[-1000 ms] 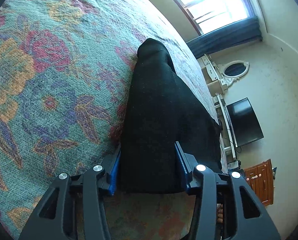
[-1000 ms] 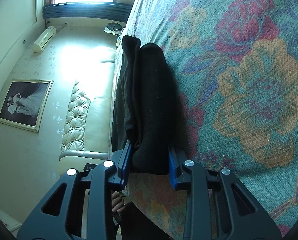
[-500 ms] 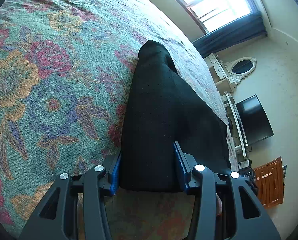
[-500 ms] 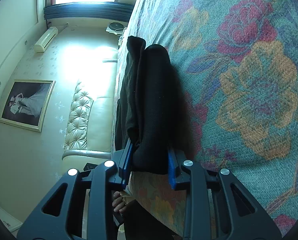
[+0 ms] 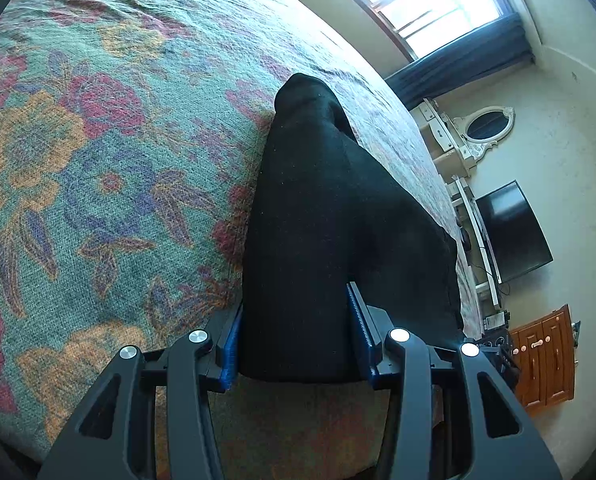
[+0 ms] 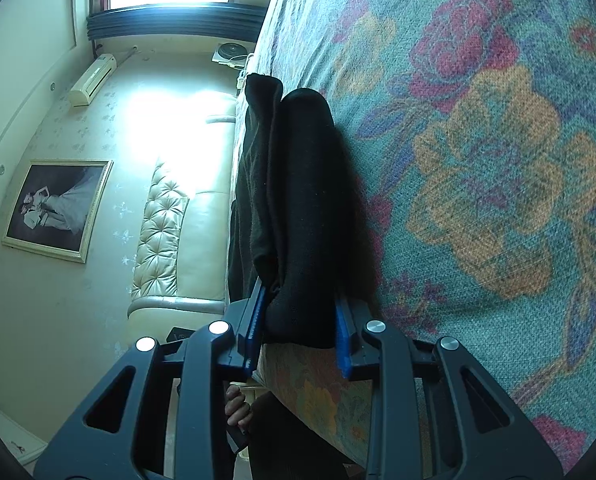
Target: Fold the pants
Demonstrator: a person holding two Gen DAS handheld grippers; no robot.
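Black pants [image 5: 317,216] lie in a folded strip along the edge of a bed with a floral cover [image 5: 98,152]. My left gripper [image 5: 298,336] is shut on the near end of the strip, blue pads pressed to both sides of the thick cloth. In the right wrist view the same black pants [image 6: 301,200] run away from me in stacked layers, and my right gripper [image 6: 299,330] is shut on their near end. The far end of the cloth rests on the floral cover [image 6: 477,160].
The bed edge drops off just below both grippers. A television [image 5: 511,232], a white dresser with an oval mirror [image 5: 485,128] and a wooden cabinet [image 5: 545,356] stand by the wall. A cream tufted sofa [image 6: 186,220] stands beside the bed. A hand [image 6: 238,408] shows below.
The left wrist view has tilted slightly, so the pants end sits a little lower in frame. Both grips are unchanged and the right side looks the same.
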